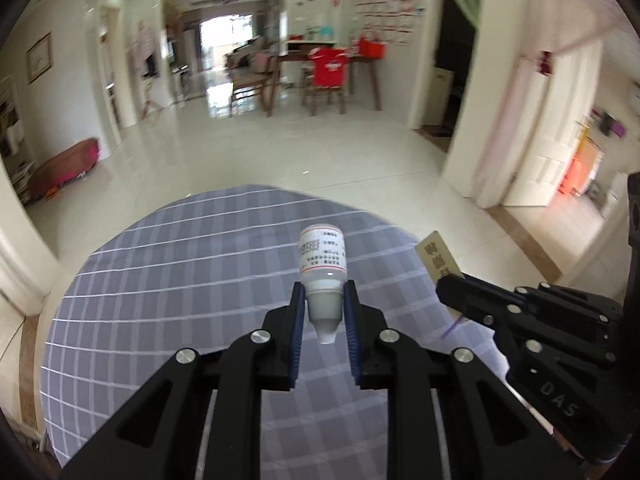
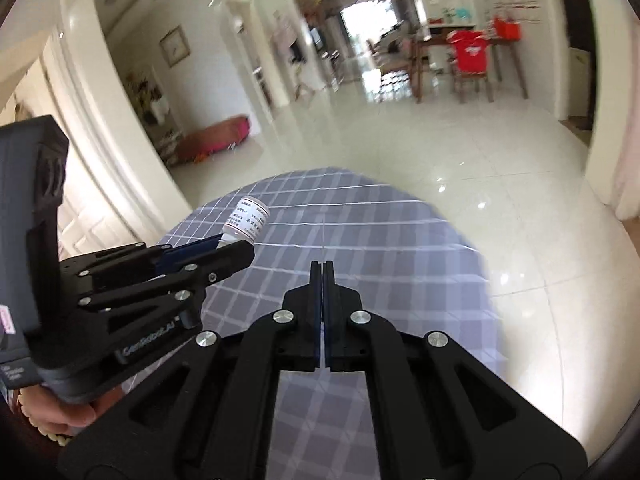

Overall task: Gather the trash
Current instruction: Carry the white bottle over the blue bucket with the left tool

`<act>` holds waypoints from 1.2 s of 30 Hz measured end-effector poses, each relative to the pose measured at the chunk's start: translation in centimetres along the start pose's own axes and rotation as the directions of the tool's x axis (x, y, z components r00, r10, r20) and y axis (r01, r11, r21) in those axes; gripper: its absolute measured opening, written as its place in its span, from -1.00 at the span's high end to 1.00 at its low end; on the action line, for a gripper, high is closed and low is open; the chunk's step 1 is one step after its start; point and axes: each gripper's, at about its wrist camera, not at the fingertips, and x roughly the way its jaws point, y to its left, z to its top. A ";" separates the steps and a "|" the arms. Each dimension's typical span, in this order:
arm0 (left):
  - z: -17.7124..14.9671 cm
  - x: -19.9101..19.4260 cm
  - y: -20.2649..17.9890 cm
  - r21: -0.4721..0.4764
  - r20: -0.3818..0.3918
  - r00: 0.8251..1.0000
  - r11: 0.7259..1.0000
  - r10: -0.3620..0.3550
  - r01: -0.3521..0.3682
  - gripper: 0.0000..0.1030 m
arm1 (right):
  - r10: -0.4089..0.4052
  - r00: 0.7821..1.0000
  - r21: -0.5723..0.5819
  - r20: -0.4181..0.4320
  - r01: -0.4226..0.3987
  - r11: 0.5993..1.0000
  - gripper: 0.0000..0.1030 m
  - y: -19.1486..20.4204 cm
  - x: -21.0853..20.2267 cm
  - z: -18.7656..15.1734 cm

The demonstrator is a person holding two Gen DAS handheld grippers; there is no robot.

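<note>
Left wrist — bottle (image 1: 322,256) between jaws, clamped

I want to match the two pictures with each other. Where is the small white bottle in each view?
Left wrist view: the white bottle is at centre, clamped by its cap end in the left gripper.
Right wrist view: it is left of centre, sticking out of that gripper.
Shared landmark: the checked cloth beneath it.

"DAS" marks the right gripper (image 1: 450,286); "GenRobot.AI" marks the left gripper (image 2: 236,248).
</note>
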 end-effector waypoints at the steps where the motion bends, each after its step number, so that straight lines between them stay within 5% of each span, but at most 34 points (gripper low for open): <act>1: -0.3 -0.7 -1.8 0.020 0.006 1.000 1.000 -0.022 0.021 0.64 | -0.005 1.000 0.017 0.017 0.005 1.000 0.99 -0.8 -1.9 -0.7; 12: -6.0 -1.4 -20.4 0.172 -0.084 0.969 0.955 -0.231 0.243 0.64 | -0.231 0.967 0.202 0.104 0.207 0.957 0.98 -10.6 -17.4 -9.9; 24: -10.5 3.6 -31.1 0.247 -0.230 0.934 0.911 -0.275 0.329 0.64 | -0.367 0.929 0.387 0.050 0.320 0.864 0.95 -19.9 -20.6 -15.7; 27: -11.0 4.6 -32.2 0.257 -0.252 0.929 0.907 -0.271 0.334 0.64 | -0.368 0.930 0.458 0.011 0.323 0.828 0.61 -22.5 -20.1 -17.3; 28: -11.3 5.0 -32.6 0.263 -0.261 0.927 0.904 -0.268 0.336 0.64 | -0.371 0.929 0.467 0.004 0.326 0.822 0.17 -23.1 -20.0 -17.5; 29: -11.5 5.1 -32.8 0.266 -0.264 0.928 0.905 -0.264 0.333 0.64 | -0.376 0.927 0.473 0.004 0.330 0.817 0.07 -23.3 -20.0 -17.8; 36: -12.4 6.6 -34.1 0.284 -0.291 0.923 0.898 -0.252 0.335 0.64 | -0.418 0.908 0.501 0.004 0.360 0.787 0.04 -24.2 -21.1 -20.0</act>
